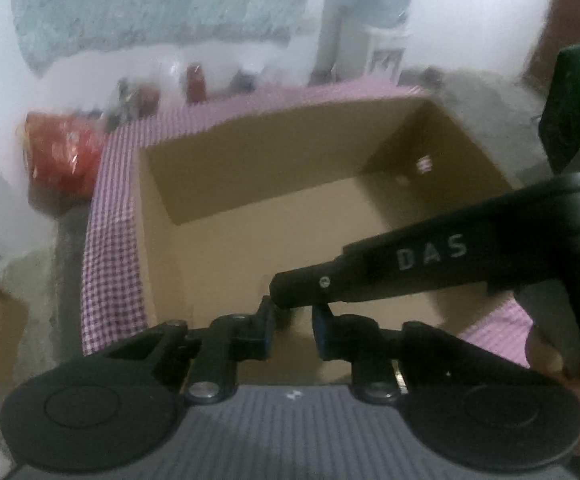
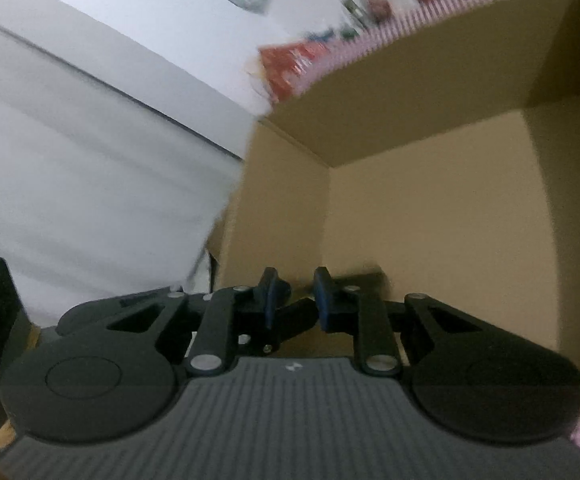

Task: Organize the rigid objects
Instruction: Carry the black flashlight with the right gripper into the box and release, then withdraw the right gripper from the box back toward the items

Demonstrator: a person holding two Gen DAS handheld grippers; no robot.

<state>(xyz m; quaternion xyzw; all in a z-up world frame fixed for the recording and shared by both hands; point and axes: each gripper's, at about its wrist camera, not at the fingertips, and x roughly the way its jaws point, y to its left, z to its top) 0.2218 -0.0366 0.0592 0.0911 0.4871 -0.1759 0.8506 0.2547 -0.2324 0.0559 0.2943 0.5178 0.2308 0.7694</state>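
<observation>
Cardboard fills both my views: the open brown cardboard box on pink checked cloth. My left gripper and right gripper are pressed nearly together, pinching nothing.

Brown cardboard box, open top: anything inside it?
The brown cardboard box shows only bare floor and walls. Its near edge is hidden behind the left gripper and the black right gripper's finger reaching over it.
</observation>
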